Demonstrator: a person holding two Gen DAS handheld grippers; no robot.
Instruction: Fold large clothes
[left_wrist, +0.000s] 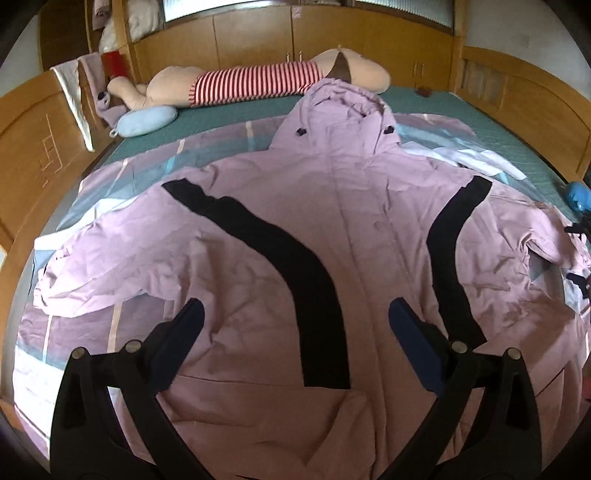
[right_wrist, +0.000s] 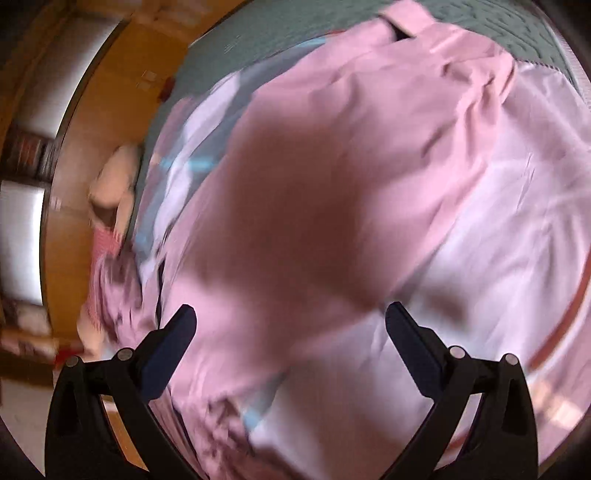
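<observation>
Left wrist view: the left gripper (left_wrist: 295, 314) hangs with its two fingers spread wide and nothing between them, above the lower front of a pink jacket (left_wrist: 369, 236). The jacket lies front-up and spread flat on a patterned sheet (left_wrist: 74, 332) over the green bed cover (left_wrist: 236, 110), its hood (left_wrist: 343, 107) toward 12 o'clock and two black stripes (left_wrist: 280, 251) curving down the chest. One sleeve runs out to 9 o'clock; the other, toward 3 o'clock, is cut off by the lens edge. Something blue (left_wrist: 578, 195) sits at 3 o'clock, mostly out of frame, so what it is cannot be told. At 12 o'clock, past the hood, a long stuffed toy in a red-striped top (left_wrist: 255, 83) lies along the wooden cabinets (left_wrist: 251, 33), with a pale blue cushion (left_wrist: 146, 120) at 10 o'clock.

In the right wrist view, the right gripper (right_wrist: 290, 312) is likewise released, fingers well apart and empty, close over pink jacket cloth (right_wrist: 369, 147). This picture is badly smeared; a dark shadow covers the middle of the cloth, and which part of the jacket lies there is hard to make out. The green bed cover (right_wrist: 480, 26) shows at 1 o'clock.
</observation>
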